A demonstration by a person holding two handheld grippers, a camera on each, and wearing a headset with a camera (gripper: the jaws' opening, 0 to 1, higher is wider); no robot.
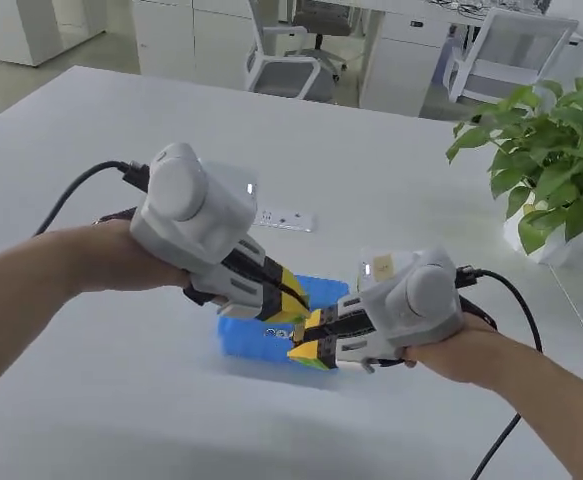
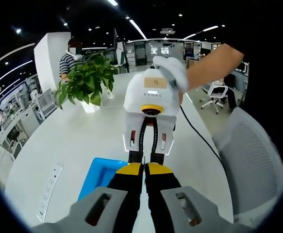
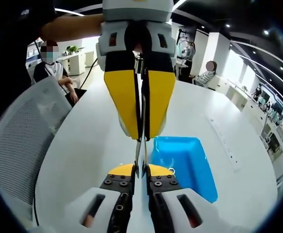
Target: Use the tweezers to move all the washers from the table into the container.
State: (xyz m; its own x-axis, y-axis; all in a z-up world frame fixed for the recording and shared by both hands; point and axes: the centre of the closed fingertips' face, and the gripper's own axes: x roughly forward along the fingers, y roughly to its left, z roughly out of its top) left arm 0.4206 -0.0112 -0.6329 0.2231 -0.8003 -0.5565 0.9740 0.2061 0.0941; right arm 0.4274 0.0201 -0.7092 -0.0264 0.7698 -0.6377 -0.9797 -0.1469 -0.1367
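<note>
Both hands hold their tools tip to tip, low in the middle of the head view. The left gripper (image 1: 293, 308) slants down from the upper left. The right gripper (image 1: 309, 342) comes in from the right. The left one's yellow jaws press on the thin tweezers (image 3: 141, 141). The right one's jaws pinch the tweezers' tip. The blue container (image 1: 236, 335) sits right under them on the white table (image 1: 391, 200). The washers are too small to make out. A plug strip (image 1: 286, 218) lies higher up, and a green plant (image 1: 546, 150) stands at the right edge.

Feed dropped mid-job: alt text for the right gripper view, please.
The left gripper, at the top, clamps tweezers whose tips reach down between the nearly shut jaws of the right gripper. A blue container sits right of them on the white table.
</note>
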